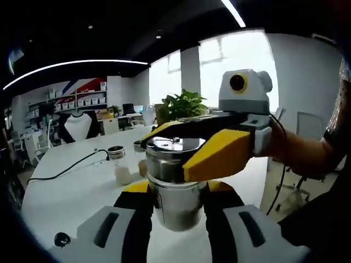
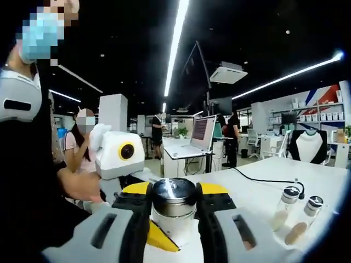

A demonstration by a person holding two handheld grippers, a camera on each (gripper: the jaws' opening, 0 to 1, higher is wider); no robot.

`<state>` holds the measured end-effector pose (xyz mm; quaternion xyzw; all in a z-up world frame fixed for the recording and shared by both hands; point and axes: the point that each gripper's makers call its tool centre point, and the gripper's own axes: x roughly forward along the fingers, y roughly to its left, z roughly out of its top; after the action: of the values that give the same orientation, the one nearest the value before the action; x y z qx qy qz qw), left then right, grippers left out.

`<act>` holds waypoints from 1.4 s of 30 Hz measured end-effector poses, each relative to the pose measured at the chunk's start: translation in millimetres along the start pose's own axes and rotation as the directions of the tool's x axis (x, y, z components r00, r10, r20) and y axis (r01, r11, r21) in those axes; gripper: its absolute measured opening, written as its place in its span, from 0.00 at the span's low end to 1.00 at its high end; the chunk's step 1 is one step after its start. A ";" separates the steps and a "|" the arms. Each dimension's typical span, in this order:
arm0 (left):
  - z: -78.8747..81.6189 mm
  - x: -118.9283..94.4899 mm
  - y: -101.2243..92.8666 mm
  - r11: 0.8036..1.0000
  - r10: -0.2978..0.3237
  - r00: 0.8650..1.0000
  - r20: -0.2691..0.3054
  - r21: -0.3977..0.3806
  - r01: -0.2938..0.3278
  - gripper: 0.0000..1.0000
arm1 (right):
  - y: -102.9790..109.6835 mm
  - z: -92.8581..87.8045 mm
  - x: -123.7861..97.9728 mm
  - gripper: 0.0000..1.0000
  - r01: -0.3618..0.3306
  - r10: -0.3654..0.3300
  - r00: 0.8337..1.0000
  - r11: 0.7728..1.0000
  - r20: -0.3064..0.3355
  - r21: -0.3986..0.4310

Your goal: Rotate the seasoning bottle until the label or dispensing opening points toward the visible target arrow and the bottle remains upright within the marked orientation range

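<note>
A steel seasoning bottle stands upright on the white table. In the left gripper view my left gripper is shut on its body, black and yellow jaws on either side. My right gripper comes in from the right and is clamped across the shiny lid. In the right gripper view the bottle's lid sits between the jaws of my right gripper, and my left gripper holds the body below it. No label, dispensing opening or target arrow can be made out.
Two small glass shakers stand on the table to the right; one shaker is left of the bottle. A black cable runs across the table. A person's hand holds the right gripper. A laptop and people are behind.
</note>
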<state>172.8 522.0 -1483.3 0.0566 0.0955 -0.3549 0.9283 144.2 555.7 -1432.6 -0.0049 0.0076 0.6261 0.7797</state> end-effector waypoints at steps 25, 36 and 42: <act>4.2 -8.3 8.7 0.994 0.107 0.994 0.015 0.003 -0.107 0.37 | -15.2 3.1 4.5 0.29 0.168 -0.176 0.982 0.980 0.072 0.108; 9.2 -3.5 -21.5 0.997 -0.082 0.996 0.032 0.019 0.081 0.37 | 4.4 4.9 -20.4 0.29 -0.166 0.159 0.984 0.982 0.081 0.094; 15.7 0.9 -20.2 0.999 -0.035 0.998 0.054 0.011 0.034 0.37 | 2.9 10.1 -21.2 0.29 -0.150 0.138 0.984 0.983 0.110 0.103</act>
<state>162.1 503.7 -1468.9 0.0500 0.0697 -0.3729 0.9239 136.9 535.7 -1422.1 0.0710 0.0027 0.6789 0.7308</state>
